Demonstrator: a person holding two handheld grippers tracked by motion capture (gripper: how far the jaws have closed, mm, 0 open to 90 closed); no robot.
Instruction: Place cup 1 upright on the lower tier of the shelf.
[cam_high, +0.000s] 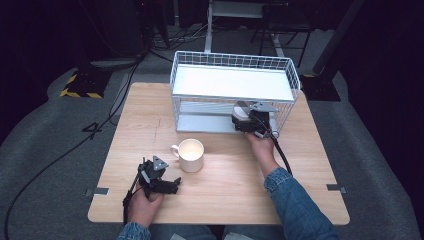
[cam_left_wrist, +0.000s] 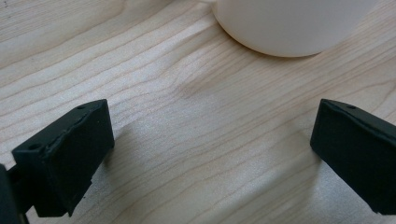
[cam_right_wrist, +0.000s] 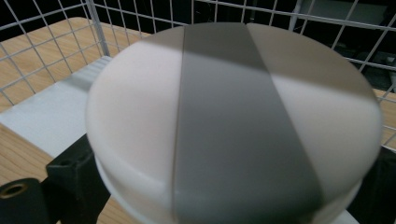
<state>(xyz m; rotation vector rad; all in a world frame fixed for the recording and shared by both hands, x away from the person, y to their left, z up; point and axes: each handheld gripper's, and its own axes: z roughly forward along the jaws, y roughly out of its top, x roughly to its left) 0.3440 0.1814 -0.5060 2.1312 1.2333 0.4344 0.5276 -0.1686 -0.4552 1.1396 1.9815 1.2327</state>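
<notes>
A round white box with a grey band is held between the black jaws of my right gripper, which is shut on it. In the high view the box sits at the open front of the white wire rack, just above its lower shelf. One finger shows at the box's left edge. A cream mug stands mid-table with its handle to the left. My left gripper rests low on the table just in front of the mug. It is open, with only bare wood between its fingers.
The wooden table carries the rack at its far edge. The rack has a white top shelf and wire walls round the lower shelf. Cables trail on the grey floor to the left.
</notes>
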